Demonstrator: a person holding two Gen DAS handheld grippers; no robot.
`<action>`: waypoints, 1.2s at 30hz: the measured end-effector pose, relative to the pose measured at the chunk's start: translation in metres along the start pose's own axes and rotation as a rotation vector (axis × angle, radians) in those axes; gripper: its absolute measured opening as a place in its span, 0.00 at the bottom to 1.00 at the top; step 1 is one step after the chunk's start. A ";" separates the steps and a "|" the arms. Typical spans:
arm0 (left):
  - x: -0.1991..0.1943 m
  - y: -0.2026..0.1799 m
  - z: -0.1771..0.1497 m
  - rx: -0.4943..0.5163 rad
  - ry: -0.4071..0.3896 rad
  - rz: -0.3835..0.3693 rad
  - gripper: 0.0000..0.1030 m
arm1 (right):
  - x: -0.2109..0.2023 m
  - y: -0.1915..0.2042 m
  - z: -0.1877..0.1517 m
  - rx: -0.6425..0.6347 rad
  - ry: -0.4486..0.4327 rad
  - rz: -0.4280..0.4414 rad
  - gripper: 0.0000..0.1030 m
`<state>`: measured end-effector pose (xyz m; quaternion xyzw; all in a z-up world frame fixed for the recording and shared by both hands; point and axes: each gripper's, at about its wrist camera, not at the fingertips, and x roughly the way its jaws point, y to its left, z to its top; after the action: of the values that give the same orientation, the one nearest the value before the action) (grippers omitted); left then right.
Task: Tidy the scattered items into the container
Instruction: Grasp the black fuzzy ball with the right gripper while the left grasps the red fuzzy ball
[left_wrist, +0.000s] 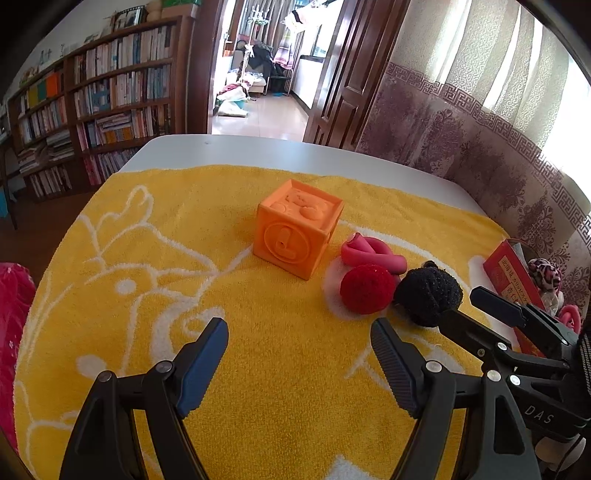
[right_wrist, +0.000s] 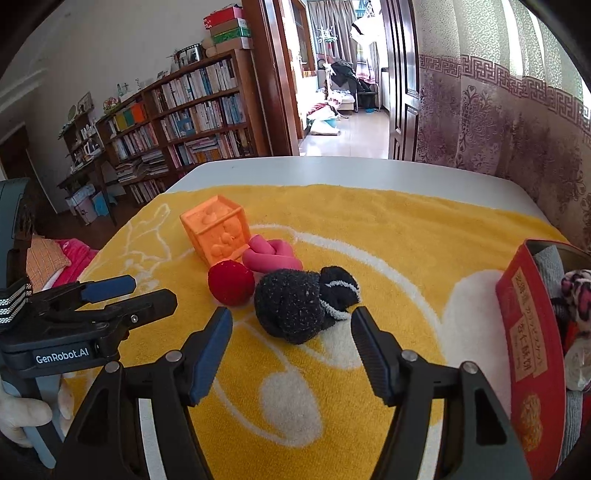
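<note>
Black left tongs (left_wrist: 299, 354) and right tongs (right_wrist: 291, 343) — blue pads, silver screws, "GenRobot.AI" lettering.

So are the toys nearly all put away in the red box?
Partly. The red box already holds a few soft things, including a leopard-print piece. Nothing is gripped: the left gripper and right gripper are both open, the right one nearest the black sock ball. Left on the yellow towel: orange cube, pink knot, red ball.
</note>
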<state>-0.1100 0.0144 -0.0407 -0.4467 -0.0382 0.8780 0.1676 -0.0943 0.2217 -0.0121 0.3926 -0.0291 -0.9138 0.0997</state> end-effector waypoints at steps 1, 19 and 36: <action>0.001 -0.001 -0.001 0.003 0.004 0.001 0.79 | 0.004 0.000 0.000 -0.001 0.005 0.000 0.69; 0.014 -0.028 0.001 0.076 0.029 -0.025 0.79 | 0.005 -0.014 -0.002 0.013 0.031 -0.038 0.42; 0.062 -0.058 0.030 0.079 0.075 -0.037 0.56 | -0.020 -0.044 -0.009 0.087 -0.002 -0.044 0.41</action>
<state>-0.1526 0.0919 -0.0575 -0.4717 -0.0054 0.8582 0.2025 -0.0818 0.2695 -0.0101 0.3961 -0.0601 -0.9141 0.0622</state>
